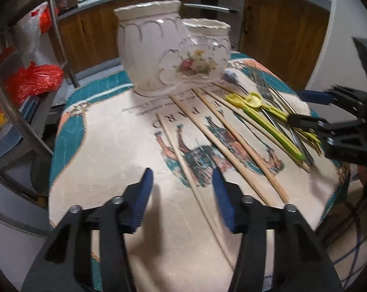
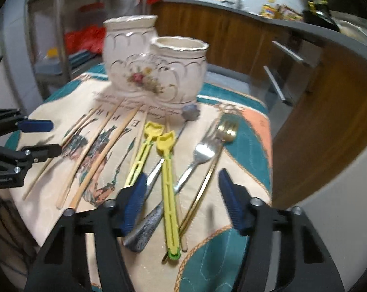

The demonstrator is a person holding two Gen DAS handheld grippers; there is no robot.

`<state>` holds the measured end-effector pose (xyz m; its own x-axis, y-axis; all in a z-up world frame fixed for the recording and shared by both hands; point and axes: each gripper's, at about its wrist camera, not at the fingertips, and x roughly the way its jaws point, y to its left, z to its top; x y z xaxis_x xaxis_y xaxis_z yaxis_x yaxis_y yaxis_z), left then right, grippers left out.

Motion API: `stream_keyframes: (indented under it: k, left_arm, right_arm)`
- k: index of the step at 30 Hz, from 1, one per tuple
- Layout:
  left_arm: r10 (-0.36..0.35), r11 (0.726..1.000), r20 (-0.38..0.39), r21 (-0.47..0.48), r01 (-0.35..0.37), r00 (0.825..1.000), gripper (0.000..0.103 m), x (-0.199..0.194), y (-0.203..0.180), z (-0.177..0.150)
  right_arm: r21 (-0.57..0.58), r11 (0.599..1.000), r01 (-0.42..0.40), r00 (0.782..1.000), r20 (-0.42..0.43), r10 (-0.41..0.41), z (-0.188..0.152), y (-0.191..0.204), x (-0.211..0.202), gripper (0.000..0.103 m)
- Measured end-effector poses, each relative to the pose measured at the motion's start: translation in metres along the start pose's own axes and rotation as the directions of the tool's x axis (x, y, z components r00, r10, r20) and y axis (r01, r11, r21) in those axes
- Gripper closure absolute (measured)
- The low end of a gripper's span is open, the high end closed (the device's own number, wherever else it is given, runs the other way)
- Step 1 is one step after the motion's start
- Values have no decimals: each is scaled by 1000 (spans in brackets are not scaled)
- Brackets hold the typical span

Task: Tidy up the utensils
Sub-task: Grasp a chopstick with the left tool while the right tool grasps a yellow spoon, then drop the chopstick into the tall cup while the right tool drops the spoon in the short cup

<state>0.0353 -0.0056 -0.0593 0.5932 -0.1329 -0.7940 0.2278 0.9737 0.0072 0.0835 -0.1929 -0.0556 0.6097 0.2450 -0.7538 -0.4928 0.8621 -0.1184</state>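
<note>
Utensils lie spread on a printed cloth (image 1: 115, 150) that covers a small table, in front of a white double ceramic holder (image 1: 168, 48) with a flower motif, which stands at the cloth's far side.

Going left to right in the right wrist view: several wooden chopsticks (image 2: 98, 150) lie fanned out, their far ends near the holder's base; then two yellow plastic spoon-ended tongs (image 2: 168, 189) side by side; a utensil with a dark speckled handle (image 2: 147, 228) crossing under them; a silver fork (image 2: 198, 158); and a gold fork (image 2: 222, 141) with its long thin handle running toward the camera.

The left gripper (image 1: 182, 194) hovers over the cloth with its blue-padded jaws partly apart. One chopstick (image 1: 183, 165) runs through the gap between them, and neither pad touches it; nothing is held.

The right gripper (image 2: 181, 194) hangs above the yellow tongs and the fork handles, jaws likewise partly spread. These handles lie in the gap below, ungripped, pads clear of them.
</note>
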Motion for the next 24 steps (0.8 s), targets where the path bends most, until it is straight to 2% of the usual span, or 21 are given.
stream_keyframes:
  k: [5, 8, 11, 18, 22, 24]
  left_arm:
    - [-13, 999, -39, 40, 14, 999, 65, 3, -12, -1]
    - [-19, 999, -53, 44, 21, 998, 69, 7, -11, 1]
    - [-28, 999, -63, 40, 30, 998, 72, 9, -6, 3]
    - [-44, 999, -79, 18, 46, 996, 74, 13, 5, 10]
    - [-34, 999, -86, 21, 35, 996, 89, 15, 12, 12]
    - [-43, 999, -89, 1, 43, 995, 94, 16, 18, 13]
  right_arm:
    - [-85, 996, -13, 999, -42, 9, 7, 6, 6, 69]
    - [-105, 994, -31, 997, -68, 24, 11, 7, 11, 70]
    - [-106, 991, -82, 992, -109, 70, 16, 5, 19, 73]
    - [9, 985, -173, 974, -144, 173, 25, -13, 32, 75]
    - [83, 965, -250, 950, -171, 261, 25, -19, 41, 77]
    - [94, 965, -243, 952, -165, 256, 24, -20, 41, 88]
